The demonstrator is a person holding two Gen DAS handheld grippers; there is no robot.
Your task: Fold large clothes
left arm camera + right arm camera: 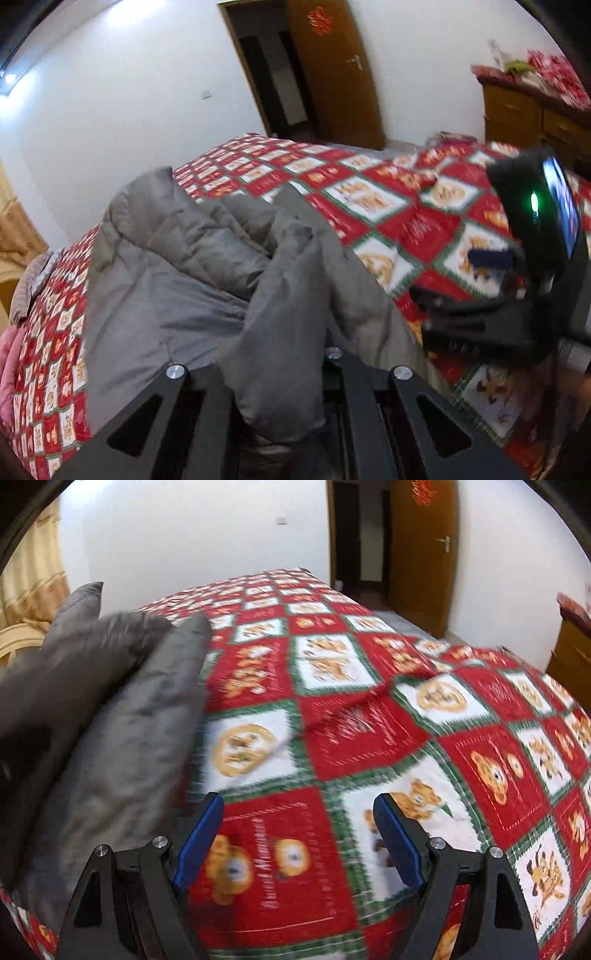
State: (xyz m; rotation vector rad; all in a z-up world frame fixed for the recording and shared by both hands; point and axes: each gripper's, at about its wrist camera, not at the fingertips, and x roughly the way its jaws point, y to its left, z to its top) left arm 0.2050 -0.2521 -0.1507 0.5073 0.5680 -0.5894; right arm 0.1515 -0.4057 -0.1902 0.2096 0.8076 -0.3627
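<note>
A large grey padded coat (177,266) lies rumpled on the bed with a red, white and green patterned cover (388,206). My left gripper (284,417) is shut on a thick fold of the coat, which bulges up between its black arms and hides the fingertips. In the right wrist view the coat (110,720) lies at the left. My right gripper (299,812) is open and empty, its blue pads (199,834) spread over the bed cover (369,720), just right of the coat. The right gripper's body also shows in the left wrist view (517,258), at the right.
A brown door (421,554) stands open beside a dark doorway at the far end. A wooden dresser (535,114) with red items stands at the right. Pink and grey fabric (14,332) lies at the bed's left edge. A curtain (33,583) hangs left.
</note>
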